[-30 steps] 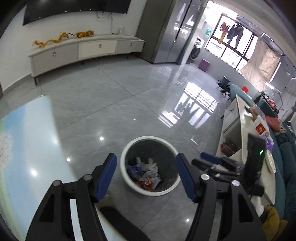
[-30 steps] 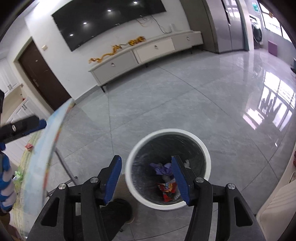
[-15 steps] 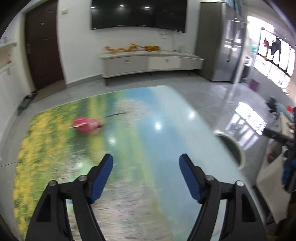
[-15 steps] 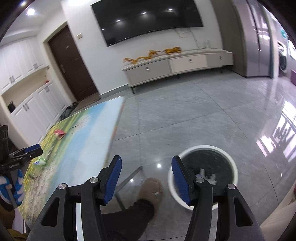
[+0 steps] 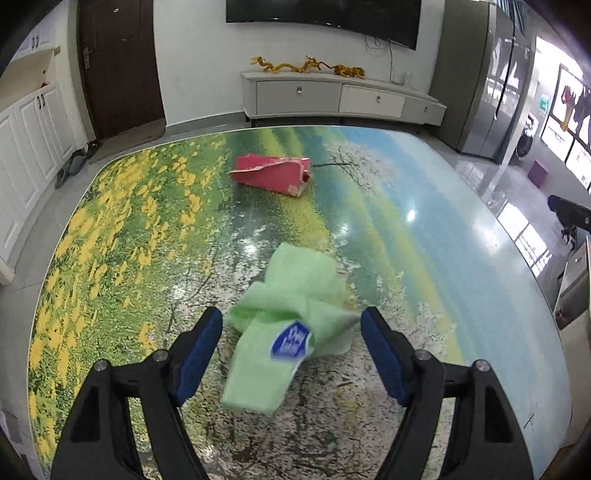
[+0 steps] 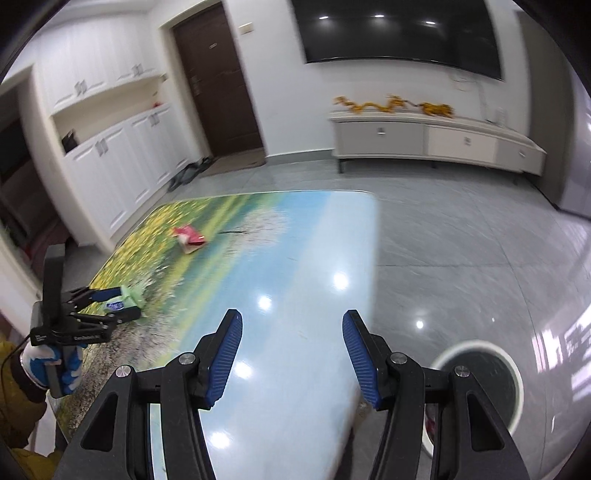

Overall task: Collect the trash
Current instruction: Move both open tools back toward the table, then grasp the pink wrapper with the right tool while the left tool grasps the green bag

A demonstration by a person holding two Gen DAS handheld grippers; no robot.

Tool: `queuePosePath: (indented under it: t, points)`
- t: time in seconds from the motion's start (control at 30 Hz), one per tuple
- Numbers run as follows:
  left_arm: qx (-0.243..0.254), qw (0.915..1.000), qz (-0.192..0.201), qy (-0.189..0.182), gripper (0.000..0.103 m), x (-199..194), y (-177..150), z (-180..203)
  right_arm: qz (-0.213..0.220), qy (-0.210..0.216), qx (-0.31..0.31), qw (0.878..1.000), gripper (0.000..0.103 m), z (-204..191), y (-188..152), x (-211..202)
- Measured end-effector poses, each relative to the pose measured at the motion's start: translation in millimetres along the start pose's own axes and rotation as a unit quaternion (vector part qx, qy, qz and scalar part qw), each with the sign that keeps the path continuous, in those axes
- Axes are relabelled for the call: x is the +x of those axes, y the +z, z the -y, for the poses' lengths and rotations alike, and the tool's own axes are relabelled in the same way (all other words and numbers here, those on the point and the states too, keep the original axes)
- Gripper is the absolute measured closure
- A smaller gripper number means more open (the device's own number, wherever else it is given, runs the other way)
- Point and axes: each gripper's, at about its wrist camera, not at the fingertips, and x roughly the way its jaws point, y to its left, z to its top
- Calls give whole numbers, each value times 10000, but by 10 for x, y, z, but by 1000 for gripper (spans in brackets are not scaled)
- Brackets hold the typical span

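A crumpled green wrapper with a blue label [image 5: 291, 306] lies on the landscape-printed table [image 5: 424, 236]. My left gripper [image 5: 291, 347] is open, its jaws on either side of the wrapper's near end. A torn red carton [image 5: 271, 173] lies further back on the table. My right gripper [image 6: 291, 354] is open and empty above the table's near right part. The right wrist view also shows the left gripper [image 6: 107, 302] at the green wrapper [image 6: 129, 297], the red carton [image 6: 190, 240], and the white trash bin [image 6: 480, 387] on the floor to the right of the table.
A white TV cabinet [image 5: 343, 98] stands at the far wall under a wall TV [image 6: 399, 33]. A dark door [image 5: 120, 66] and white cupboards [image 6: 110, 155] are to the left. Grey tiled floor [image 6: 461, 240] lies right of the table.
Both grippers swung left from the bin to the table. My left gripper came down around the green wrapper. Both stayed open.
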Motion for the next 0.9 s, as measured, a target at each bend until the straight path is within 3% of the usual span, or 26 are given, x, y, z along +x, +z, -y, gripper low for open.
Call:
queuePosePath:
  t: [0.27, 0.3, 0.47, 0.73, 0.9]
  points:
    - [-237, 9990, 380, 13, 68, -32, 38, -308, -297, 561, -695, 9956, 45, -686, 394, 822]
    - [-275, 9989, 386, -7, 78, -26, 40, -338, -345, 659, -834, 9937, 45, -809, 455, 981]
    - [-667, 9966, 411, -264, 78, 17, 49, -522, -459, 875, -1279, 9868, 37, -1184, 700, 1590]
    - [-1059, 9921, 438, -503, 79, 13, 28, -643, -768, 1057, -1518, 9797, 37, -1473, 938, 2392]
    - [-1108, 9913, 486, -513, 79, -15, 11, -629, -1016, 1016, -1702, 9749, 67, -1542, 888, 2600]
